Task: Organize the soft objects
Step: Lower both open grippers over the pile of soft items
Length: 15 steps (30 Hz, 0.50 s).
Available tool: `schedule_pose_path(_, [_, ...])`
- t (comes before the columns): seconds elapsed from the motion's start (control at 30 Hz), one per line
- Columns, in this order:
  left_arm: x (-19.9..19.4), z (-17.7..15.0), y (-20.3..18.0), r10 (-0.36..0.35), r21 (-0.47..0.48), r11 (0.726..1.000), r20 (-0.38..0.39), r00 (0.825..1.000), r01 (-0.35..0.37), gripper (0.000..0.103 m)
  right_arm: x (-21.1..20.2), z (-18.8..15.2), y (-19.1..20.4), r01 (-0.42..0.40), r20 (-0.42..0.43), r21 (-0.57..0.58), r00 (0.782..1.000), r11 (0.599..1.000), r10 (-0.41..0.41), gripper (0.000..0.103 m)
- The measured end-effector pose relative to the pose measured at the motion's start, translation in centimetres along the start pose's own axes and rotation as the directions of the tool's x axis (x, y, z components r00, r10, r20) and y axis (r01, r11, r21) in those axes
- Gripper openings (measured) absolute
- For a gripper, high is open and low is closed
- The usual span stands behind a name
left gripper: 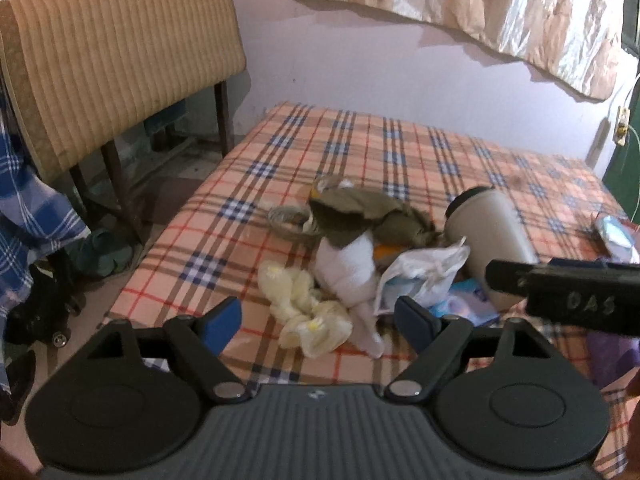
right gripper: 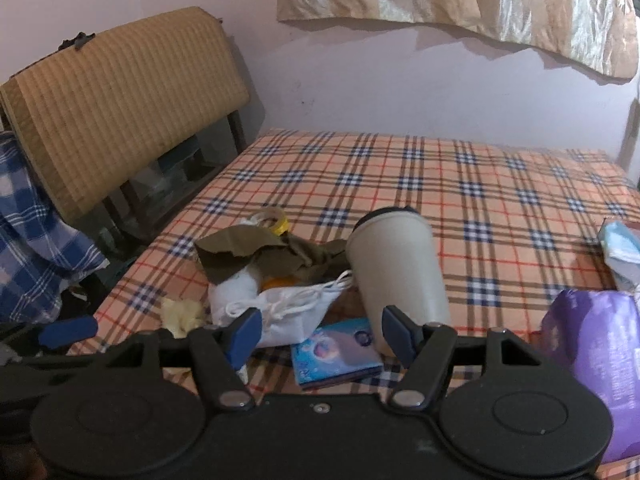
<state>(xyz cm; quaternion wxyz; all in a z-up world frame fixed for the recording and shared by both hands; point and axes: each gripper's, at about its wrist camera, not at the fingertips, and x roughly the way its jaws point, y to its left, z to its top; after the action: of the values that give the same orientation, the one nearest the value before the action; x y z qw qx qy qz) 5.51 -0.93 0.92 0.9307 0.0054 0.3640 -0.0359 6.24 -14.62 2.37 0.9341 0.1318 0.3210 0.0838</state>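
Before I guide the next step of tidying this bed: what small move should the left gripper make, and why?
Probably ease the left gripper down onto the yellow cloth: its jaws stand open and empty, and the cloth lies loose on the plaid bed right between its fingers.

A purple plastic packet [right gripper: 592, 368] is cut off by the right wrist view's right edge, its print too blurred to read. The olive-green crumpled cloth [left gripper: 360, 212] covers the top of the white stuffed sock [left gripper: 352, 268]. An orange object [right gripper: 280, 281] peeks from beneath, too hidden to identify. The blue-checked fabric [left gripper: 28, 208] runs past the left edge.
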Motion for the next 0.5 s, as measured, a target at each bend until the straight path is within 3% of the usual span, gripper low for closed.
schedule_pose_path(0.5, [6.1, -1.6, 2.9, -0.007, -0.036, 0.999, -0.053, 0.999, 0.005, 0.095, 1.8, -1.5, -0.8, -0.032, -0.009, 0.040, 0.999, 0.999, 0.032, 0.079])
